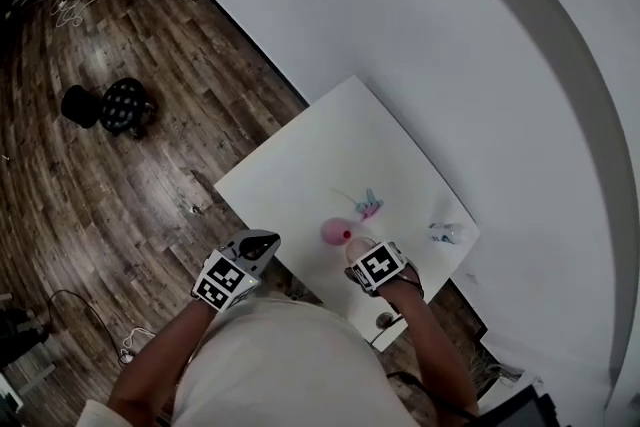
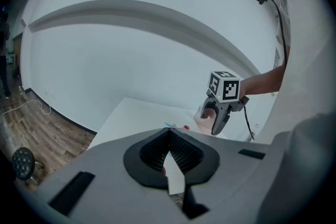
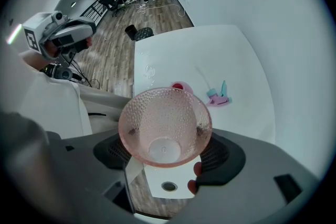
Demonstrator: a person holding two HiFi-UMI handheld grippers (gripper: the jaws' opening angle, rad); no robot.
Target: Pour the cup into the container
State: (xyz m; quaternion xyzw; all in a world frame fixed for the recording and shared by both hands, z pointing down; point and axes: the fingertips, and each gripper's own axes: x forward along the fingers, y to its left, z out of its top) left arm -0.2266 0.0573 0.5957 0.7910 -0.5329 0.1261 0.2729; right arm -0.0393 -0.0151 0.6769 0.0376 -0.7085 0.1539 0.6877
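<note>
The right tongs [image 3: 167,157] squeeze the cup [image 3: 164,123] from both sides and hold it with its mouth up, at the near edge of the table [image 3: 231,55]. The container [image 3: 178,86] sits on the table just past the cup, with something red in it. The left tongs [image 2: 169,149] are shut with nothing in them, and they wait off to the left, past the near edge of the table.

What could go wrong? The container looks small and low, so if the cup tips too fast, the stuff may miss it and land on the table. The cup is right by the edge, so a spill could drop to the floor. The cup gets thin toward its bottom, so it might slide in the tongs when it tips.

The cup is pink and see-through, with little bumps all over. It is round, wide at the top, with a flat bottom. I can see nothing inside it. The container is pink and round too. The table is white, smooth and flat. A small pink and blue toy [image 3: 219,96] lies near the container.
</note>
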